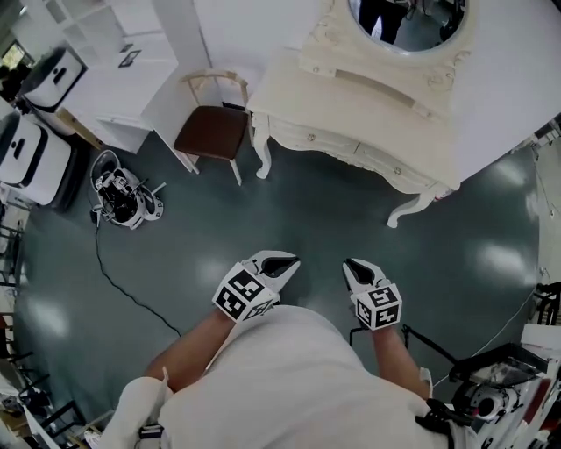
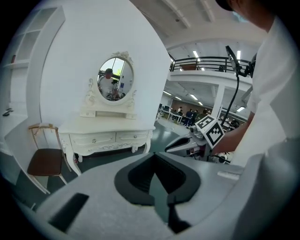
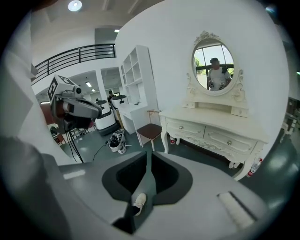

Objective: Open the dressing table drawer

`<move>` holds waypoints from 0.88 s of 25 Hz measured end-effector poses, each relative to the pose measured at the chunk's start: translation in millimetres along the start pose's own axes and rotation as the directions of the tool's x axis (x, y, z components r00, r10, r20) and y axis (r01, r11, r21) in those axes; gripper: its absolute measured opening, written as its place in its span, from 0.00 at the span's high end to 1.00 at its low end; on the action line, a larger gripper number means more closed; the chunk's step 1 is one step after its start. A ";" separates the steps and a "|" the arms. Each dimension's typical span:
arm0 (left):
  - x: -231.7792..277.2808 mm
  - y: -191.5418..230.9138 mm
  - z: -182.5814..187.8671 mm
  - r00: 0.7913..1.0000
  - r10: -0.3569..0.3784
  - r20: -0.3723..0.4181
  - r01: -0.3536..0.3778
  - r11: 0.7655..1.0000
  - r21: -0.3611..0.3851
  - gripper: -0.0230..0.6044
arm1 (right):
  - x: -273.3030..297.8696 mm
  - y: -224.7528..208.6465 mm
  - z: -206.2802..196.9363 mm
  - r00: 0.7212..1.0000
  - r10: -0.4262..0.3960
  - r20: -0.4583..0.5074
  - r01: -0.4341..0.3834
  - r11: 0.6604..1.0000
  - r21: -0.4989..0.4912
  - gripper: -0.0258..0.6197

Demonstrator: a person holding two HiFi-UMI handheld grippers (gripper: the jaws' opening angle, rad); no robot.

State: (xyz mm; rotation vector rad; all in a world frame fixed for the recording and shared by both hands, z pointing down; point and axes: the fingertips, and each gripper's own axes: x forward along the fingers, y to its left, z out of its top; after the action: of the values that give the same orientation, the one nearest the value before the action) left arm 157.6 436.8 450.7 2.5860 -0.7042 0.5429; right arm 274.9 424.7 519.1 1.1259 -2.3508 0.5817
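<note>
The cream dressing table (image 1: 351, 92) stands against the far wall under an oval mirror (image 1: 408, 22), well ahead of both grippers. Its two front drawers (image 1: 308, 136) (image 1: 396, 168) are shut, each with a small knob. In the left gripper view the drawers (image 2: 93, 139) sit at centre left; in the right gripper view the drawers (image 3: 229, 140) sit at right. My left gripper (image 1: 285, 261) (image 2: 153, 154) is held near the person's chest over the floor, its tips together and empty. Beside it, my right gripper (image 1: 353, 265) (image 3: 149, 153) shows a narrow slit between its jaws and holds nothing.
A wooden chair (image 1: 213, 130) with a brown seat stands left of the table. White shelving (image 1: 131, 61) lines the left wall, with white cases (image 1: 31, 158) below. A small machine with a cable (image 1: 123, 200) lies on the floor. Stands and gear (image 1: 500, 395) sit at lower right.
</note>
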 end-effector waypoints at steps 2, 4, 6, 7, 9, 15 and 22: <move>-10.6 36.4 14.0 1.000 -0.003 0.015 0.003 1.000 0.006 0.96 | 31.0 -3.8 31.1 1.000 -0.011 0.009 0.011 1.000 0.008 0.91; -21.6 71.8 20.8 1.000 -0.002 0.017 0.002 1.000 0.001 0.96 | 61.1 -7.6 59.7 1.000 -0.024 0.019 0.024 1.000 0.012 0.92; -33.4 105.2 22.3 1.000 0.004 0.014 -0.003 1.000 -0.011 0.96 | 90.4 -9.1 85.4 0.999 -0.036 0.025 0.036 0.999 0.008 0.93; -39.8 121.2 22.5 1.000 0.012 0.014 -0.012 1.000 -0.019 0.96 | 104.6 -8.8 97.4 0.999 -0.039 0.026 0.039 0.999 0.004 0.94; -53.2 148.0 24.7 0.999 0.038 0.028 -0.037 0.998 -0.044 0.96 | 129.4 -7.2 118.5 0.999 -0.035 0.023 0.036 0.999 -0.012 0.94; -60.8 220.3 34.2 0.991 0.121 0.065 -0.112 0.985 -0.129 0.96 | 205.6 -34.8 166.5 1.000 -0.014 0.008 0.015 0.999 -0.036 0.94; -54.0 322.1 71.3 0.975 0.210 0.073 -0.195 0.966 -0.169 0.96 | 308.1 -99.1 237.3 0.999 -0.023 0.031 0.024 1.000 -0.016 0.93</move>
State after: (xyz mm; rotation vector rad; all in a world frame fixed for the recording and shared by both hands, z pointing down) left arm -42.8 169.2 454.6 2.4144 -1.0089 0.4130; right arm 129.7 50.7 522.4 1.1617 -2.3608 0.5392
